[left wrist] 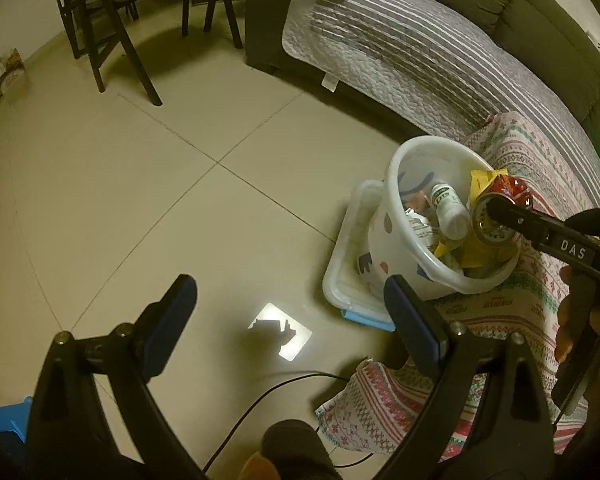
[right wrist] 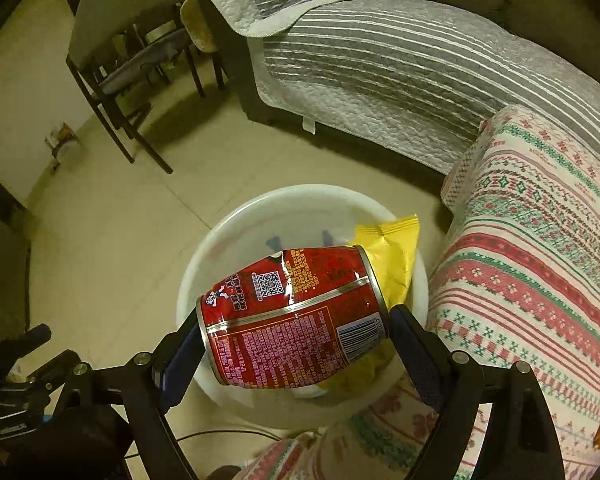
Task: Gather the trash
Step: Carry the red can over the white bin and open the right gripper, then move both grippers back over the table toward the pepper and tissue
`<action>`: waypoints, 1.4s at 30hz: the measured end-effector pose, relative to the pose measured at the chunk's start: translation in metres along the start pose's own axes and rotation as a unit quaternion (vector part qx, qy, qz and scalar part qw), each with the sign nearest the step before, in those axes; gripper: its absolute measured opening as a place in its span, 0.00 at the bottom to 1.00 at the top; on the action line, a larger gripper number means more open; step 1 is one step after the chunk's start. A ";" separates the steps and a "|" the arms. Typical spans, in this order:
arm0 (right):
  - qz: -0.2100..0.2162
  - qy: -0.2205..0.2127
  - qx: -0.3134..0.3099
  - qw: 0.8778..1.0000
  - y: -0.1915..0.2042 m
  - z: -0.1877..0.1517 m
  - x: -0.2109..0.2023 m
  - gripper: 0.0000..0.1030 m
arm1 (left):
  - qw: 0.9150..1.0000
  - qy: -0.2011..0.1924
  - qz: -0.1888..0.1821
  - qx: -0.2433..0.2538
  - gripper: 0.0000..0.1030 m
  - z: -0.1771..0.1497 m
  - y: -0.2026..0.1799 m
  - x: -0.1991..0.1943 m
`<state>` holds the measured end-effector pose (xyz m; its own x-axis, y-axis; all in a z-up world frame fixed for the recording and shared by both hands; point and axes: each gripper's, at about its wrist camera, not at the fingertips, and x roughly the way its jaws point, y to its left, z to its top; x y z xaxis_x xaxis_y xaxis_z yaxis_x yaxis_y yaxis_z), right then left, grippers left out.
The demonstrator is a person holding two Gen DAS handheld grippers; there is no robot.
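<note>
A white plastic bin (left wrist: 404,216) stands on the floor beside a patterned cloth; it holds a white bottle (left wrist: 450,210), a yellow wrapper (left wrist: 480,184) and other trash. My right gripper (right wrist: 296,344) is shut on a red can (right wrist: 292,316), holding it sideways right over the bin's opening (right wrist: 228,240). The yellow wrapper (right wrist: 392,252) pokes up behind the can. In the left wrist view the can (left wrist: 500,212) hangs at the bin's right rim, held by the right gripper's fingers (left wrist: 540,228). My left gripper (left wrist: 292,316) is open and empty above the tiled floor, left of the bin.
A white lid or tray (left wrist: 348,276) lies under the bin. A patterned cloth (right wrist: 532,248) covers the seat on the right. A sofa with a grey striped quilt (right wrist: 380,60) is behind. Dark chairs (left wrist: 100,20) stand at the back left. A black cable (left wrist: 268,396) runs across the floor.
</note>
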<state>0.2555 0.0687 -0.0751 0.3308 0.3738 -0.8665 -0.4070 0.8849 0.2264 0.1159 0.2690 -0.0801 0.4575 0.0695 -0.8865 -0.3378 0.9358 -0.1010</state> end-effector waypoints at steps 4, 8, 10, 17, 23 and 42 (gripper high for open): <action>0.007 0.005 0.011 1.000 -0.004 0.000 0.004 0.88 | 1.000 0.004 0.002 0.000 0.91 -0.001 0.002 0.002; 0.012 0.010 0.019 1.000 -0.012 0.002 0.002 0.92 | 1.000 0.010 0.003 0.001 0.91 -0.002 -0.001 0.006; 0.013 0.002 0.024 1.000 -0.016 0.003 -0.006 0.92 | 1.000 0.013 -0.002 0.000 0.91 -0.002 -0.004 0.006; 0.005 -0.020 0.036 0.999 -0.034 -0.001 -0.050 0.92 | 1.000 0.005 -0.012 0.018 0.92 -0.001 -0.022 -0.001; -0.020 -0.038 0.028 0.999 -0.057 -0.015 -0.096 0.92 | 0.999 0.004 -0.033 0.040 0.92 -0.003 -0.049 -0.009; -0.097 -0.049 0.060 0.992 -0.170 -0.084 -0.180 0.92 | 0.992 0.003 -0.085 0.094 0.92 -0.005 -0.134 -0.022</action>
<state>0.1943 -0.1725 0.0049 0.4769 0.2139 -0.8525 -0.2255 0.9672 0.1165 0.1471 0.1407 -0.0492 0.4901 -0.0952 -0.8665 -0.0963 0.9820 -0.1624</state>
